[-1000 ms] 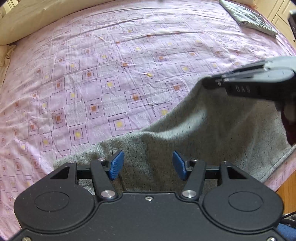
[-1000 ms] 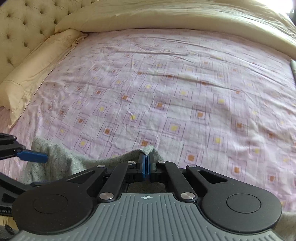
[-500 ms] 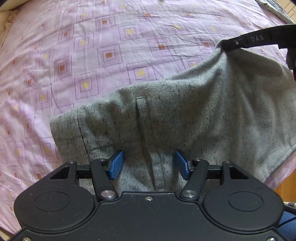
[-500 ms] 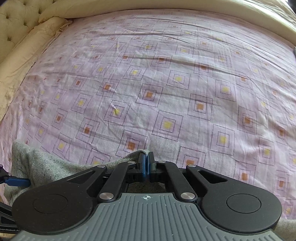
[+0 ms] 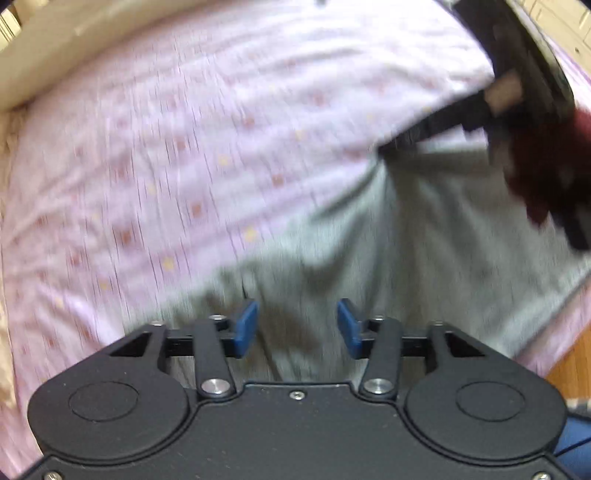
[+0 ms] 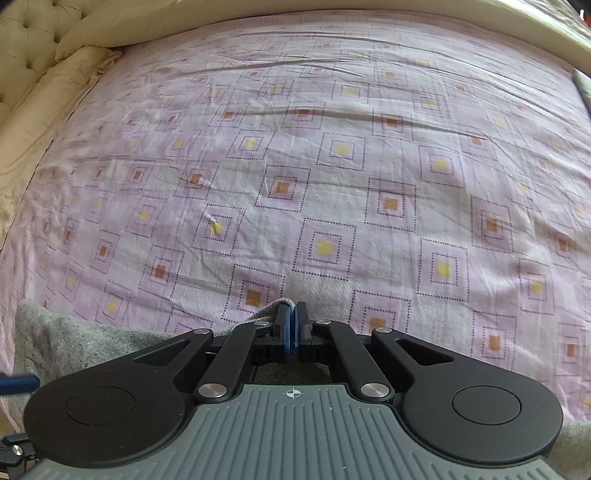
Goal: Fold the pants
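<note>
Two grippers work over a bed covered by a pink sheet (image 6: 332, 166) printed with dotted squares that have yellow or orange centres. The grey pants (image 5: 424, 240) lie at the near edge of that sheet, spread flat across the lower right part of the left wrist view, with one corner drawn up toward the upper right.

The right gripper (image 6: 294, 325) is clenched: its blue pads (image 6: 286, 328) are pressed together with a small fold of the grey cloth pinched between them, and a bit of that cloth pokes out just past the tips. More of the pants (image 6: 74, 339) shows to the lower left of this view, lying on the sheet. At the far left edge a blue pad of the other gripper pokes in beside that cloth.

The left gripper (image 5: 297, 325) is released, its two blue pads (image 5: 245, 326) standing well apart above the grey cloth. Nothing is pinched between them; whether the tips touch the cloth cannot be told, since this view is heavily blurred.

In the left wrist view the right gripper (image 5: 391, 147) reaches in from the upper right, with its dark tip at the raised corner of the pants. A hand in a dark red glove (image 5: 546, 166) holds it.

Cream pillows (image 6: 74, 74) and a tufted headboard (image 6: 37, 22) lie along the far left of the bed. A strip of wooden floor (image 5: 569, 365) shows at the lower right of the left wrist view.
</note>
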A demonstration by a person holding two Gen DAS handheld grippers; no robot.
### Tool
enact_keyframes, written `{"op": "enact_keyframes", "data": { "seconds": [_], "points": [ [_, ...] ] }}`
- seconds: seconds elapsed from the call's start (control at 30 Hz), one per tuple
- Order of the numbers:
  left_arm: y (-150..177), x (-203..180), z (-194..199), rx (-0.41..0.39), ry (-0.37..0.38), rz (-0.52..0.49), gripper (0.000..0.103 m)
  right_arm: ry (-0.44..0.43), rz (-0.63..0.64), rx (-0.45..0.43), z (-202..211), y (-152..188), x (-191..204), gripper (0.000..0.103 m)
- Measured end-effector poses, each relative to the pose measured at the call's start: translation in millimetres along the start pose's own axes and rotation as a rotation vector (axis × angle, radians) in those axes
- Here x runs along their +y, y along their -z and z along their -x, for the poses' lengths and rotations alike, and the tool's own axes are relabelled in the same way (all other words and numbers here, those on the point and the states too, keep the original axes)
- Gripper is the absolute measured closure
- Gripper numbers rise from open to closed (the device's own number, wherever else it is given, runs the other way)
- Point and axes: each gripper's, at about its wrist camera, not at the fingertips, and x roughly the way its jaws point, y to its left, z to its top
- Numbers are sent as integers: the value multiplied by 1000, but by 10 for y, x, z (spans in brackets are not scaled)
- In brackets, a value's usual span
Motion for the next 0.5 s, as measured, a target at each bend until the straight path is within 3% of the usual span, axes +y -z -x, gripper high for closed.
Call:
{"op": "enact_keyframes", "data": {
  "seconds": [0.1,0.2,0.23,0.33,0.43,0.5],
  "points": [
    [-165,108,-207,2,-27,97,41,-4,-14,-7,11,1,-9,101],
    [-48,309,-499,119,-28,205,42,-9,-28,-19,33,8,-21,101],
    [40,327,-597,155,-22,202,41,-10,-28,-18,31,7,-21,101],
    [264,246,-558,118,-23,154,37,12,-24,-10,-27,-45,-1,100],
    [309,172,-511,116,-47,149,37,16,-36,-8,-92,-78,-5,98],
    [269,125,-445,116,-50,114,42,-2,-60,-58,14,-52,-55,94]
  ]
}}
